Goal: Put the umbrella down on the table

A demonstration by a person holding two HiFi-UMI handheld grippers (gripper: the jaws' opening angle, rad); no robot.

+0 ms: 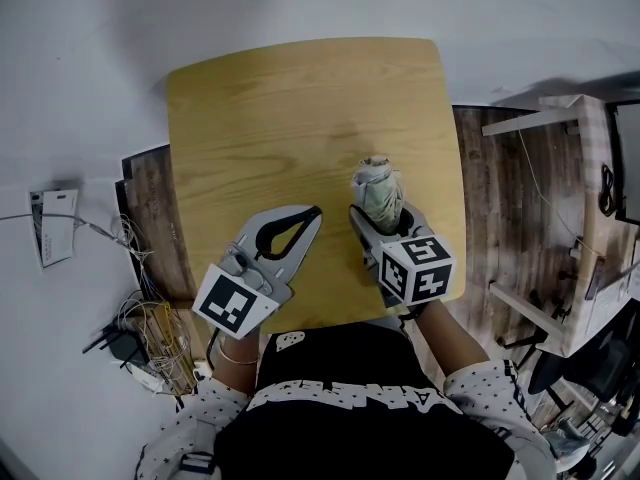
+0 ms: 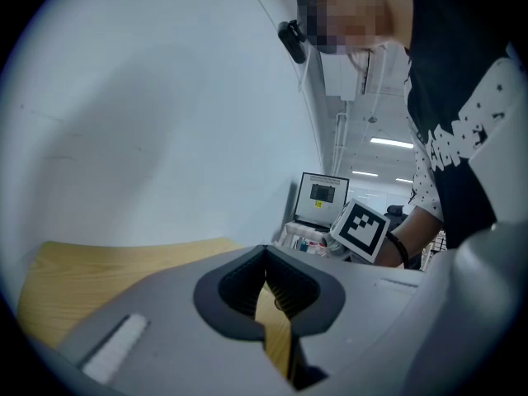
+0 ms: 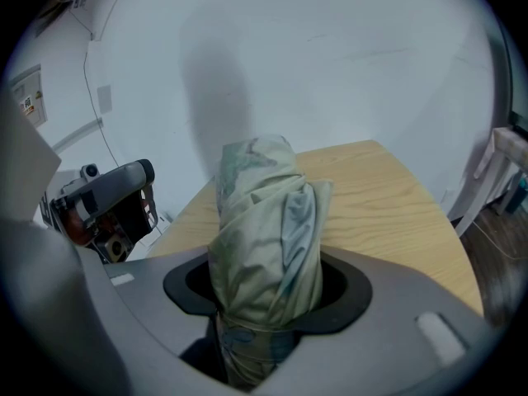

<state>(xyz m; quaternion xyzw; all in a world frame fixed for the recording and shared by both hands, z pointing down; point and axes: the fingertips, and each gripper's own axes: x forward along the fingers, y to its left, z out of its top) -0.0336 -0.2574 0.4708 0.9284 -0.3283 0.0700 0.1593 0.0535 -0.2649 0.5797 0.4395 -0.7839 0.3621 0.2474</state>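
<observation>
A folded pale green-grey umbrella (image 1: 378, 190) stands tilted in my right gripper (image 1: 383, 220), which is shut on its lower part. In the right gripper view the umbrella (image 3: 264, 229) rises from between the jaws of that gripper (image 3: 268, 295) and hides the table behind it. It hangs over the near right part of the wooden table (image 1: 290, 108); whether it touches the top I cannot tell. My left gripper (image 1: 313, 213) lies low over the near edge, just left of the umbrella, tips together, holding nothing. Its view shows the jaws of this gripper (image 2: 266, 258) meeting, with wood behind.
Cables and plugs (image 1: 150, 338) lie on the floor at the left. A white wooden frame (image 1: 565, 218) stands to the right of the table. A monitor (image 2: 322, 198) shows far off in the left gripper view, beside the right gripper's marker cube (image 2: 360, 229).
</observation>
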